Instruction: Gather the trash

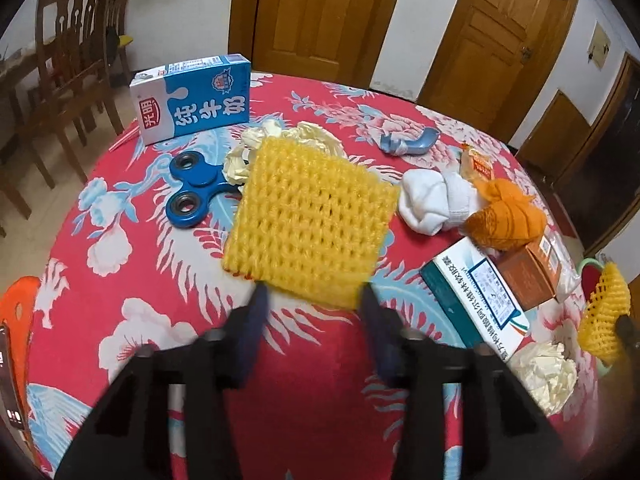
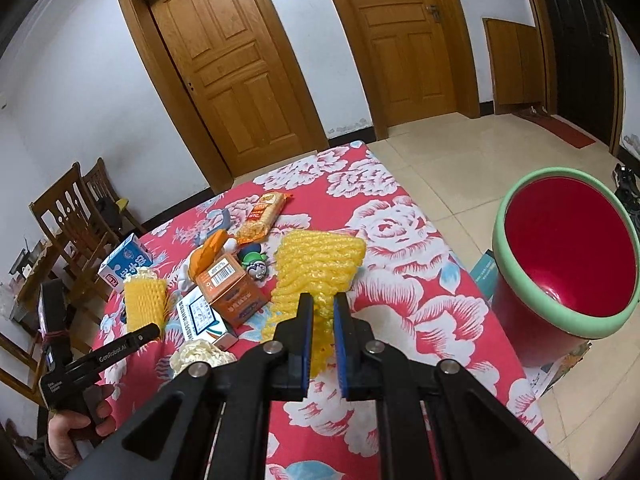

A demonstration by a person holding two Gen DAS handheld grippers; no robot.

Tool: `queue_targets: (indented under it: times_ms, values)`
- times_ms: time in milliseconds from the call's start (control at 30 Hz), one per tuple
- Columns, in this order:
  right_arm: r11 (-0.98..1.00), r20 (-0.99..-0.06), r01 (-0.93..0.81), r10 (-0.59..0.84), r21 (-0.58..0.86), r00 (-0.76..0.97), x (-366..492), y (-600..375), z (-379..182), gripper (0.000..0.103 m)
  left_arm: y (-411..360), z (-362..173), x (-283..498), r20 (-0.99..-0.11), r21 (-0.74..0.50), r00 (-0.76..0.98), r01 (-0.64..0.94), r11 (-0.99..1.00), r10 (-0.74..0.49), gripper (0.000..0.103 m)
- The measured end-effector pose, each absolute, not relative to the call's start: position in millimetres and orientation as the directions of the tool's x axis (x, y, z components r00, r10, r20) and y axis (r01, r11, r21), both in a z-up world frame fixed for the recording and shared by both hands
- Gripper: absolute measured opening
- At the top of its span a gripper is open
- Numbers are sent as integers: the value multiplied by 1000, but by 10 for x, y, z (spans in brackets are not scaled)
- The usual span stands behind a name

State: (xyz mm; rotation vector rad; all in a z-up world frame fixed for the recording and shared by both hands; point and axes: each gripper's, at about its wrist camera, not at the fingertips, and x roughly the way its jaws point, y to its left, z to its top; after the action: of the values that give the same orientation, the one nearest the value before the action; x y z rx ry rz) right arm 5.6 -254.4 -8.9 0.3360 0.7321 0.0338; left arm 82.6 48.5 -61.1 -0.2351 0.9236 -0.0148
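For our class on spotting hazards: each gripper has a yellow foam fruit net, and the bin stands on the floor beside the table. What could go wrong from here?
1. The right gripper pinches only a bunched edge of its yellow foam net, which might slip free before reaching the red bin.
2. The left gripper stands at the near edge of its yellow foam net, which lies against the blue fidget spinner; lifting may drag that along.
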Motion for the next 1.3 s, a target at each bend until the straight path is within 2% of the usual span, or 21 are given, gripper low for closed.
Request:
queue_targets:
  times_ms: [67, 233, 533, 600, 633, 667, 767, 967, 1100, 1133, 1167, 1233, 1300]
  values:
    - [946, -646, 86, 146, 314, 749, 37, -2561, -78, 12, 499, -587, 802, -779, -230, 612, -76, 970, -137, 18]
    - [943, -638, 85, 149, 321, 756, -4, -2599, -60, 12, 465, -505, 729, -755, -245, 634, -37, 969, -167, 2]
    - [937, -629, 97, 146, 335, 764, -94, -2700, -40, 12, 521, -279, 602, -715, -279, 673, -30, 960, -187, 4]
    - [936, -629, 103, 143, 338, 764, -99, -2724, -47, 12, 572, -260, 638, -719, -261, 678, -54, 964, -157, 20]
    - [935, -631, 107, 141, 339, 763, -95, -2736, -56, 12, 595, -264, 659, -721, -251, 678, -66, 966, -141, 38]
    - [934, -633, 111, 141, 341, 761, -93, -2752, -63, 12, 631, -274, 697, -728, -236, 676, -90, 968, -115, 48]
    - [932, -643, 120, 140, 343, 753, -73, -2775, -94, 12, 701, -339, 813, -740, -222, 666, -113, 968, -92, 52]
    - [932, -659, 129, 137, 338, 739, -23, -2779, -141, 12, 746, -546, 1026, -782, -186, 620, -132, 974, -65, 52]
    - [934, -667, 134, 131, 331, 734, 4, -2774, -154, 12, 753, -625, 1046, -784, -205, 616, -136, 969, -80, 51]
    - [934, -668, 135, 131, 330, 733, 14, -2775, -157, 12, 752, -622, 1038, -781, -206, 619, -135, 969, -80, 44]
    - [934, -669, 135, 131, 331, 732, 19, -2774, -160, 12, 749, -621, 1029, -777, -212, 624, -126, 969, -88, 32]
    - [934, -670, 134, 133, 331, 730, 24, -2773, -166, 12, 748, -614, 1009, -770, -242, 626, -109, 964, -123, 23]
    - [934, -668, 132, 135, 333, 732, 20, -2774, -162, 12, 732, -591, 967, -764, -250, 631, -101, 963, -132, 21]
